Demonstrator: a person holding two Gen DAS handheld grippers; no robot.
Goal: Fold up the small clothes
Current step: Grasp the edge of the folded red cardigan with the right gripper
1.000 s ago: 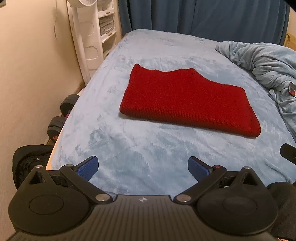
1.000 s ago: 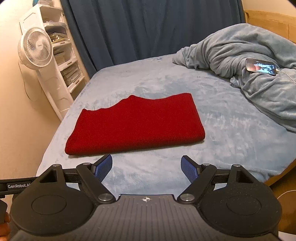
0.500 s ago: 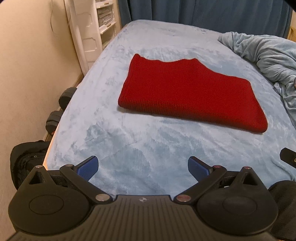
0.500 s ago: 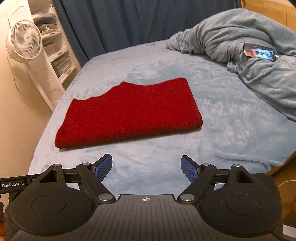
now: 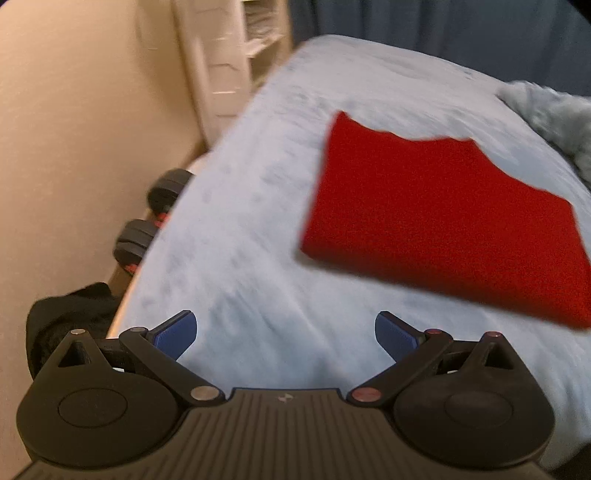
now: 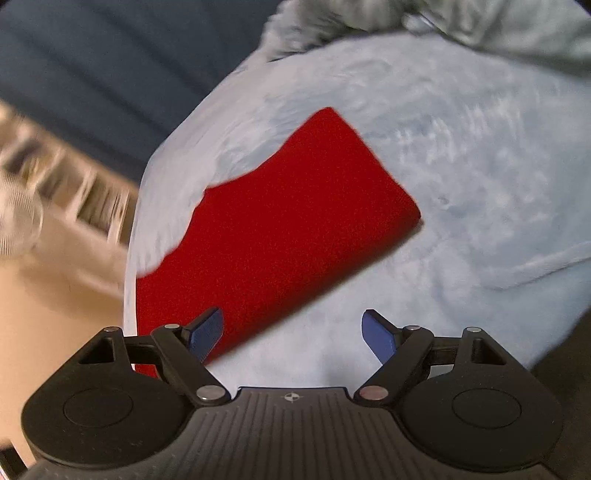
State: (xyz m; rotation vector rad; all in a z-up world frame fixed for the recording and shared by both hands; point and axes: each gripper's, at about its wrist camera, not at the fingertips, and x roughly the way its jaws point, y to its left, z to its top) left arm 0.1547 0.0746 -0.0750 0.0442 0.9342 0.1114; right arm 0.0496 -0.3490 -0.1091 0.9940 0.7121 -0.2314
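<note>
A folded red knit garment (image 5: 436,218) lies flat on the pale blue bed cover (image 5: 240,240). In the left wrist view it sits up and to the right of my left gripper (image 5: 286,334), whose jaws stand wide open over bare cover with nothing between them. In the right wrist view the same red garment (image 6: 273,240) runs slantwise, its near corner just ahead of the left blue pad (image 6: 207,332). My right gripper (image 6: 295,334) is open and empty, close above the garment's near edge. Both views are blurred by motion.
A rumpled grey-blue blanket (image 6: 461,22) is heaped at the bed's far end. Beside the bed stand a white shelf unit (image 5: 236,55), dumbbells (image 5: 151,225) on the floor and a black bag (image 5: 70,317). A dark blue curtain (image 6: 92,66) hangs behind.
Both grippers have come down and closer to the red garment. The right gripper has rolled, so the garment now lies slantwise in its view. Both stay open.
</note>
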